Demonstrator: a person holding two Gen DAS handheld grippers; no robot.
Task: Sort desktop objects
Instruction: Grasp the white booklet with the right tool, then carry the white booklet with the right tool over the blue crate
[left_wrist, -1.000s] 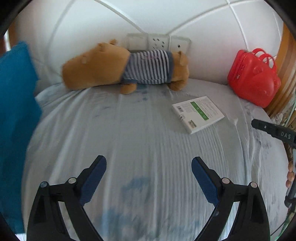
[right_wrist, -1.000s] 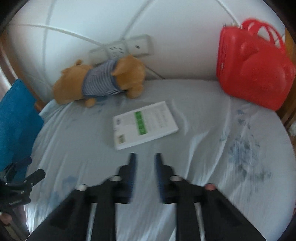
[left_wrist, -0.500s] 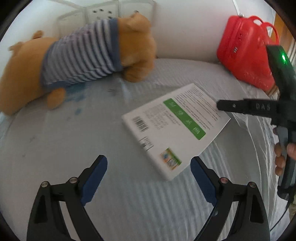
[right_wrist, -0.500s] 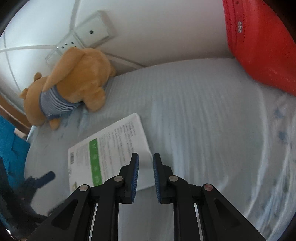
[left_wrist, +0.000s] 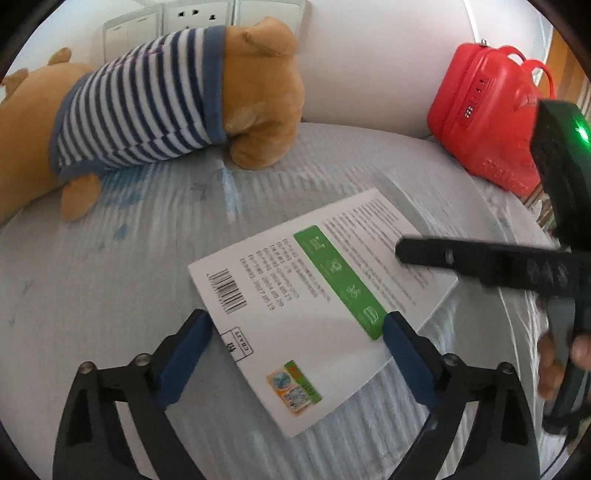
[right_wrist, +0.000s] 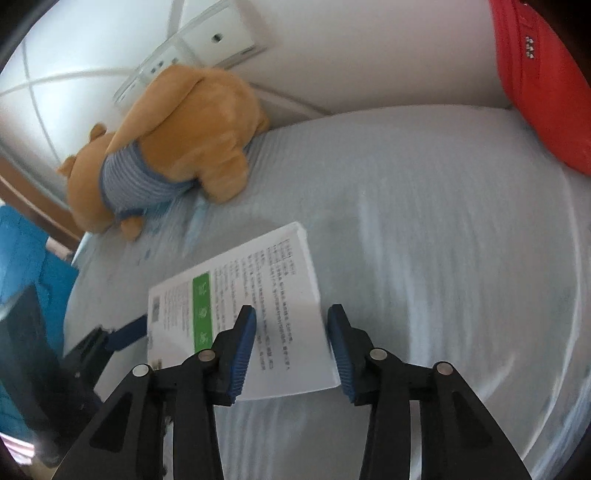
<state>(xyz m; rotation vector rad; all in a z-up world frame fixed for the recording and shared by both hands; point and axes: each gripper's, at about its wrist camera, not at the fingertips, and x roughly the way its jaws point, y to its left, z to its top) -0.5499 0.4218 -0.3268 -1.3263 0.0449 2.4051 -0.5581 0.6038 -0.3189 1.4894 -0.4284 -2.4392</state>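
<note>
Lying flat on the pale blue bed sheet (left_wrist: 110, 295), the white box (left_wrist: 317, 306) runs its long axis diagonally in the left wrist view, barcode end near-left, far corner toward the red case (left_wrist: 484, 122). The left gripper (left_wrist: 295, 354) is spread wide, straddling the box's near end. The right gripper (right_wrist: 291, 347) is parted over its opposite end; a striped-shirt teddy bear (left_wrist: 147, 114) lies beyond.

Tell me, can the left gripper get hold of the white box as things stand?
Probably yes. The left gripper is open with its fingers on either side of the white box, which lies flat on the bedsheet; nothing blocks it.
</note>
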